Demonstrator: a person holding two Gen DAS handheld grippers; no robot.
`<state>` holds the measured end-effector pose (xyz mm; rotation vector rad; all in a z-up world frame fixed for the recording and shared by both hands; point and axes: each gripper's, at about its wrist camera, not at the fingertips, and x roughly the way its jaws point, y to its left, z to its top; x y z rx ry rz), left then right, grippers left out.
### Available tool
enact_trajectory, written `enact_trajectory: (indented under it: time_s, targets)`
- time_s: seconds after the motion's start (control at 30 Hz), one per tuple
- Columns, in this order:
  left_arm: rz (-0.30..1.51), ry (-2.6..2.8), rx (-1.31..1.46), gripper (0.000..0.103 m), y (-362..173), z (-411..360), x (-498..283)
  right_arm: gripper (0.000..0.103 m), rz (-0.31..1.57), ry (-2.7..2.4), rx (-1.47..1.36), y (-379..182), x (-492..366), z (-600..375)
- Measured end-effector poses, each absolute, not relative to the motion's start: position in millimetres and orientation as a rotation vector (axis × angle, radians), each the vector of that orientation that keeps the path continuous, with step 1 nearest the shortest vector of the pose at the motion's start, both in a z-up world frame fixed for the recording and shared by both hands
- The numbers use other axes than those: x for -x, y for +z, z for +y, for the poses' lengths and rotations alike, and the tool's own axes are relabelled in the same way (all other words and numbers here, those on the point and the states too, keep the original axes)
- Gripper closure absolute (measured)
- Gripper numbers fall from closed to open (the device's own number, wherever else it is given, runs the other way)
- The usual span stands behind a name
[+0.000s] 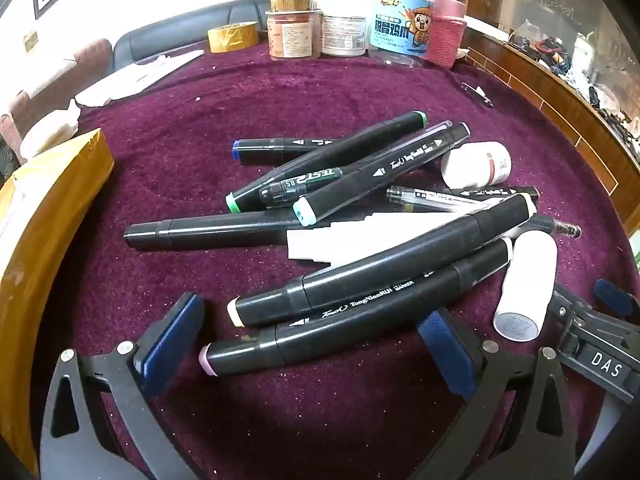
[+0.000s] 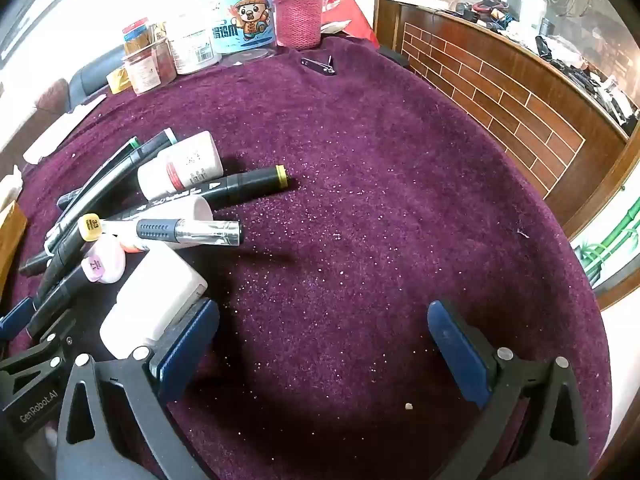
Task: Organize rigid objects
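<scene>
A pile of several black marker pens lies on the purple cloth, with two white bottles and a white eraser-like block among them. My left gripper is open, its jaws astride the two nearest markers. My right gripper is open and empty over bare cloth, its left finger beside a white bottle. The pile shows at the left in the right wrist view, with a yellow-capped marker and a clear pen.
Jars, a cartoon tub, a pink-sleeved flask and a tape roll stand along the far edge. A yellow package lies at the left. Nail clippers lie at the back. A wooden counter curves along the right.
</scene>
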<state>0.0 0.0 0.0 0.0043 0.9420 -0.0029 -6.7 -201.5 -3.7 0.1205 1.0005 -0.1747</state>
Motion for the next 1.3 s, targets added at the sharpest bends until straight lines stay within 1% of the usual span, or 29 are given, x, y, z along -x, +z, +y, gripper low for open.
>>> enact_trajectory:
  time_s: [1.03, 1.3]
  targets:
    - [0.942, -0.002, -0.002, 0.0, 0.2, 0.5, 0.1, 0.001, 0.972, -0.198, -0.133, -5.2, 4.4, -201.1]
    - [1.0, -0.133, -0.069, 0.0, 2.4, 9.2, 22.2, 0.001, 1.017, -0.129, -0.104, -2.3, 3.6, -202.4]
